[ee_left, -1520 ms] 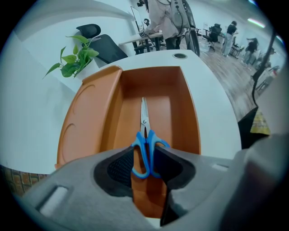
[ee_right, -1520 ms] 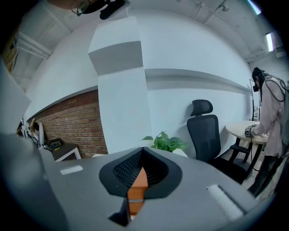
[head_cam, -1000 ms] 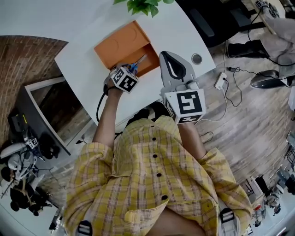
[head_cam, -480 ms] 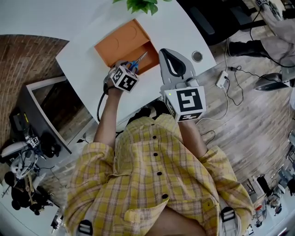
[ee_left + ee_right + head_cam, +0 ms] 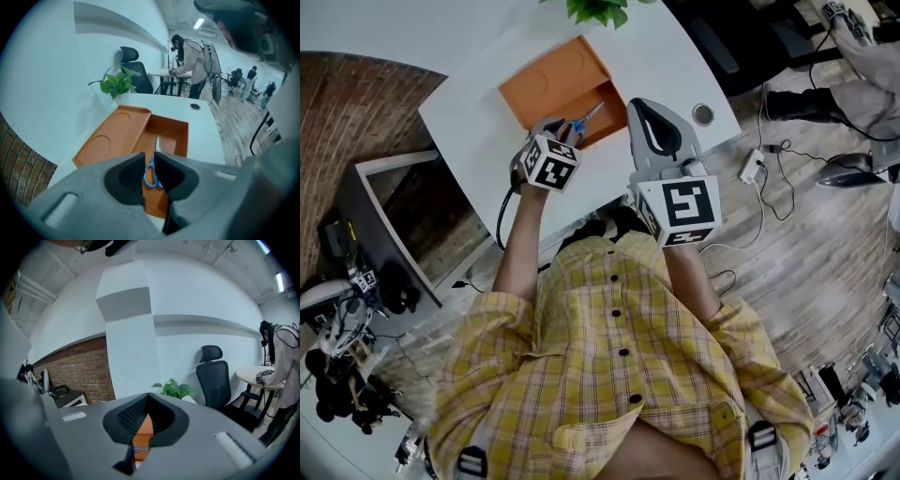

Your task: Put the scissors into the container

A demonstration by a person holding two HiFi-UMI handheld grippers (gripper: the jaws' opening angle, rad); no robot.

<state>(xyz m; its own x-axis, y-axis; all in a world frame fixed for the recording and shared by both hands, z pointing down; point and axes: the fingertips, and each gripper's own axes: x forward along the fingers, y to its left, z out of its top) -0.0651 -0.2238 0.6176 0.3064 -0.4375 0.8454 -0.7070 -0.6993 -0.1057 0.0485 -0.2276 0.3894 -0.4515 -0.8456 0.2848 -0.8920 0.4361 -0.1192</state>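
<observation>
Left gripper view: scissors (image 5: 157, 145) lie in container (image 5: 174, 133), blades pointing away; left gripper (image 5: 150, 153) jaws just closing, empty; right gripper (image 5: 147, 394) clenched.

Bright, even indoor light; fisheye-warped, dark-vignetted edges

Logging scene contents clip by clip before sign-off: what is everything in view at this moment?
table: 1, white, in front of the person.
container: 1, orange, on the table; flat half beside an open compartment.
scissors: 1, blue-handled, lying in that open compartment.
plant: 1, green, table's far edge.
cable port: 1, grey, round, in the tabletop.
office chair: 1, black, beyond the table.
bystanders: several, colours unclear, room's far side.
shirt: 1, yellow plaid, on the person.
left gripper: 1, grey, over the container's near end; jaws have just been closing, narrow gap left, nothing gripped, scissors seen through it.
right gripper: 1, grey, right of the container; jaws shut, empty.
</observation>
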